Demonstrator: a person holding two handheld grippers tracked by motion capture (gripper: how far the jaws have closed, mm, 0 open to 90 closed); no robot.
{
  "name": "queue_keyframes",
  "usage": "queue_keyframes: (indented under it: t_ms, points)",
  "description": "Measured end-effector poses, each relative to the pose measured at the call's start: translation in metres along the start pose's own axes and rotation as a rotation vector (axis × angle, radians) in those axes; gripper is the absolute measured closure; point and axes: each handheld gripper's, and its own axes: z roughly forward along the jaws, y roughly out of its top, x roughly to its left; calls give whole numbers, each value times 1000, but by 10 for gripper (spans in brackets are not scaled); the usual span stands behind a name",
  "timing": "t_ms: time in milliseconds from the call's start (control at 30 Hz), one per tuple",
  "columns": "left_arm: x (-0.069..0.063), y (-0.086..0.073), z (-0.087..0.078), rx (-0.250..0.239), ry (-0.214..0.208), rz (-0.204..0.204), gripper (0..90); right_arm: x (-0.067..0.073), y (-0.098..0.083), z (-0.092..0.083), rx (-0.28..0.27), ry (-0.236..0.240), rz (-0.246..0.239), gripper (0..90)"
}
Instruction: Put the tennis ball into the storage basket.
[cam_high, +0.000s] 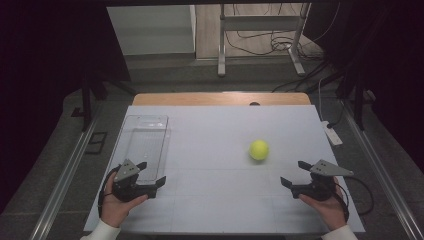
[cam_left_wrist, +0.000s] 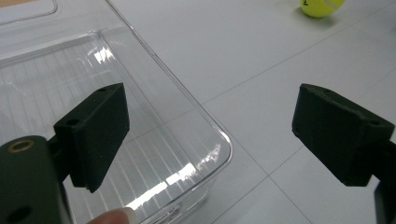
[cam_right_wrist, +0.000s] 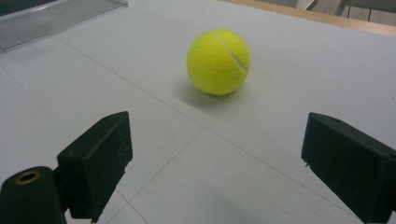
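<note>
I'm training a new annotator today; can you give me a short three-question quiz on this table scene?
1. True or false: the right gripper is shut on the tennis ball.
2. Which lies nearer the left gripper: A) the tennis ball, B) the clear plastic tray?
3. What colour is the ball?

Key:
1. False; its jaws stand open, short of the ball.
2. B; one jaw hangs over the tray's near corner in the left gripper view.
3. Yellow-green.

One yellow tennis ball. One clear plastic bin. Two handheld grippers: left gripper, right gripper. One white table mat. One white power strip.
</note>
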Motion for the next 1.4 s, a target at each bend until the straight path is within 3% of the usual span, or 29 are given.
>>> queue_keyframes:
  t_ms: [1400]
  points:
    - [-6,5,5,13,-7,-8,127,-2,-2,2,12,2,3,101]
